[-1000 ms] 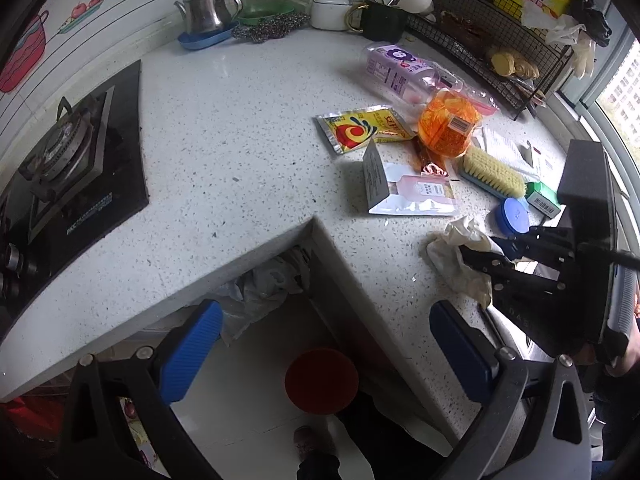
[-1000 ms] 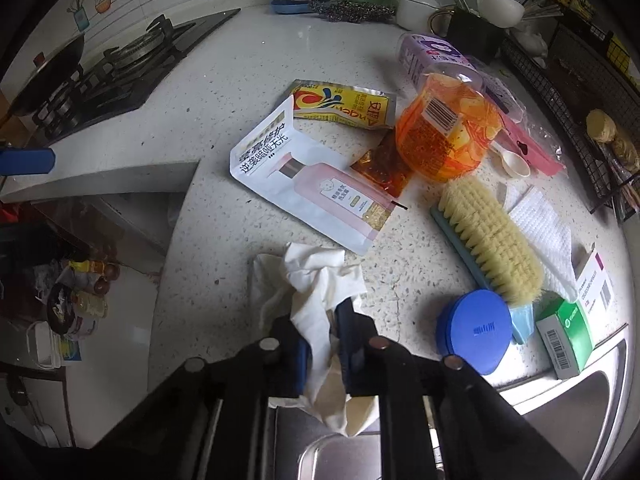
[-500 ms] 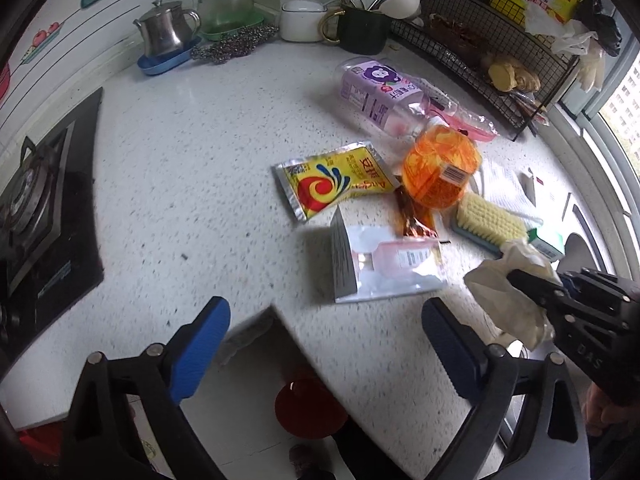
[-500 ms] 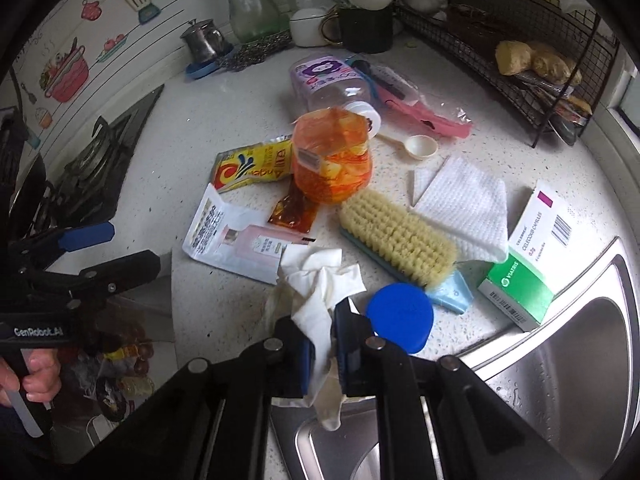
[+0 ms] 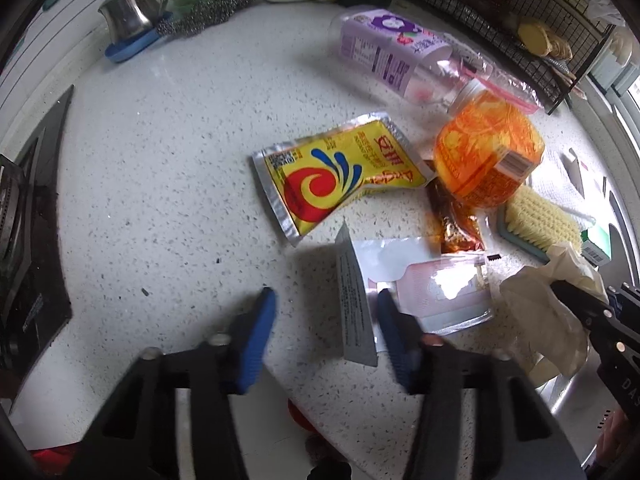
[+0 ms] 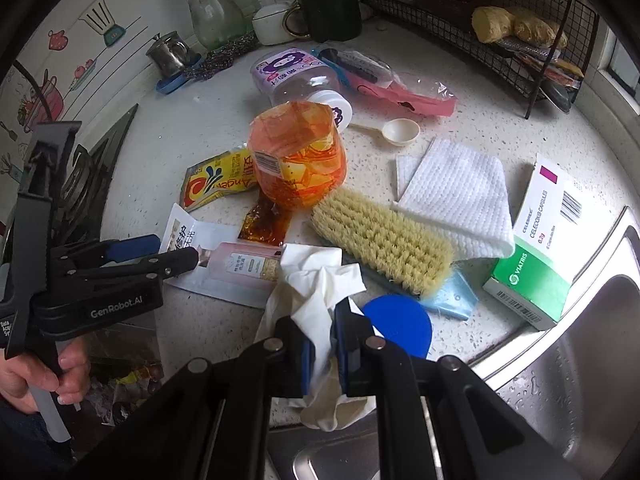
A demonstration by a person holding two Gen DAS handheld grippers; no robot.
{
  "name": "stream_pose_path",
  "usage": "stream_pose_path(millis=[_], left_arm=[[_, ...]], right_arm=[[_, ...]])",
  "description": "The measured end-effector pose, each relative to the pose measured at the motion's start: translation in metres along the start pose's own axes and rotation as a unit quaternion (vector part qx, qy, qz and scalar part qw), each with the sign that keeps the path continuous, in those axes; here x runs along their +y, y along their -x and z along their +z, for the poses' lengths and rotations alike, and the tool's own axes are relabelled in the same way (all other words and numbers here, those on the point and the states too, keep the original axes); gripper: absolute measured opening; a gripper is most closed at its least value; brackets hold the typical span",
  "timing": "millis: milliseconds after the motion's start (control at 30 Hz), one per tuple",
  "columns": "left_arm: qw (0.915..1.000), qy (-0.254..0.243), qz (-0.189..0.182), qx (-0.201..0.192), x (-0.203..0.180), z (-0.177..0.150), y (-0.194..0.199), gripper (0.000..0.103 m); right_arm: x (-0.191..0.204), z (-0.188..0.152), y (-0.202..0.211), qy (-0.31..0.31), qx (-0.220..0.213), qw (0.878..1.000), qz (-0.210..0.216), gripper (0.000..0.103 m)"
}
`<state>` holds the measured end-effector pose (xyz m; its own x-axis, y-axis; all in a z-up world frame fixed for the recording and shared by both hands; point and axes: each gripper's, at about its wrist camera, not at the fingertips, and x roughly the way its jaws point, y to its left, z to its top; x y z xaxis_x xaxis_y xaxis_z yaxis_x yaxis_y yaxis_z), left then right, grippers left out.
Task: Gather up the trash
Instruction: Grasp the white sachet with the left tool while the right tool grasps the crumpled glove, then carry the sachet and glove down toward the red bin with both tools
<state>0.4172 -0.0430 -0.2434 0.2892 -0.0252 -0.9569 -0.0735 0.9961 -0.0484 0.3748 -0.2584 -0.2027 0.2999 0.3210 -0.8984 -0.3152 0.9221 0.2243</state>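
A white and pink refill pouch [image 5: 436, 292] lies flat on the speckled counter, its torn flap [image 5: 354, 308] standing up. My left gripper [image 5: 326, 320] points down over it. Its jaws are closing with the flap between the blue pads, which are still apart from it. The right wrist view shows that left gripper [image 6: 160, 254] at the pouch's [image 6: 236, 272] left end. My right gripper [image 6: 324, 340] is shut on a crumpled white glove [image 6: 316, 280] held near the sink edge. Farther back lie a yellow sachet [image 5: 340, 176], a brown sauce sachet [image 5: 456, 224] and an orange jar [image 5: 488, 156].
A scrubbing brush [image 6: 380, 240], blue lid [image 6: 400, 328], folded white cloth [image 6: 456, 200] and green medicine box [image 6: 536, 248] crowd the counter by the steel sink [image 6: 560, 400]. A purple bottle [image 5: 392, 56] lies behind. The black hob [image 5: 28, 220] is at left, a wire rack [image 6: 480, 12] at back right.
My left gripper came from over the counter's inner corner onto the pouch, sank lower, and its jaws narrowed. The right gripper rolled and shifted, keeping its hold on the glove.
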Motion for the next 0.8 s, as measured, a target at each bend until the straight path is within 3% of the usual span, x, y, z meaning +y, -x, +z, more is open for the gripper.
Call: stream_pose_path(millis=[133,433,800], left_arm=[[1.0000,-0.006,-0.005,-0.004,-0.002,-0.004,0.002,0.004],[0.9989,-0.025,0.000,-0.040,-0.007,-0.025,0.053,0.001],[0.9935,-0.041,-0.005,-0.106,0.002,-0.061,0.144,0.001]], right_arm=[[-0.001,-0.003,0.006,-0.004,-0.004,1.000,-0.004,0.009],[0.004,-0.009,0.023,-0.005,-0.014,1.000,-0.013,0.009],[0.048,-0.032,0.083,0.017,-0.062,0.998,-0.016,0.009]])
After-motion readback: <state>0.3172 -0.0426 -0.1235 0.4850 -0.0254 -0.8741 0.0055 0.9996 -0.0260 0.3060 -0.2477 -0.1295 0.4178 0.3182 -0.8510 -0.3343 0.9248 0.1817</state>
